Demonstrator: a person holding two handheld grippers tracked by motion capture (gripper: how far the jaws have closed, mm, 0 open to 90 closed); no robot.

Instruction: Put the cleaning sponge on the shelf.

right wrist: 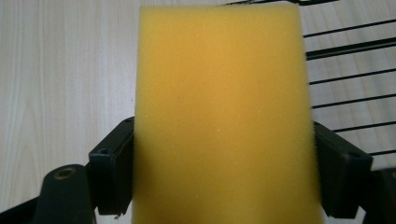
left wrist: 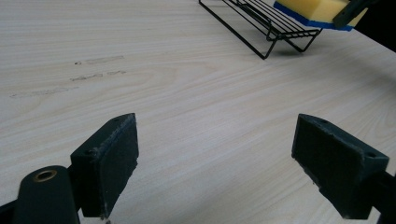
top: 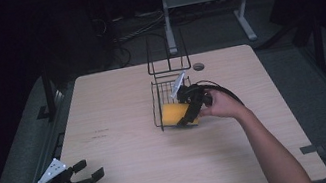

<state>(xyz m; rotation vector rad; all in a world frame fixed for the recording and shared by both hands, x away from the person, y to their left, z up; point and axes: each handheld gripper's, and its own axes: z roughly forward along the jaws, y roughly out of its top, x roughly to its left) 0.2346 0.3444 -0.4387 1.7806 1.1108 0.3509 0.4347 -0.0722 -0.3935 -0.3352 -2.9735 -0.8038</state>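
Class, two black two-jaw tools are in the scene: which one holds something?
The right tool, by the black wire basket, grips the yellow sponge; the left tool is open.

sponge (right wrist: 223,112) | yellow, blue underside | flat, apparently over wire rack (top: 165,102) edge

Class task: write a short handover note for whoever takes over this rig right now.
Right claw: shut on the yellow sponge, held at the near edge of the black wire rack.
Left claw: open, holding nothing, at the table's near left corner.
Done: sponge gripped.
Left: whether it is going into or coming out of the rack cannot be told; finish that move, then release.
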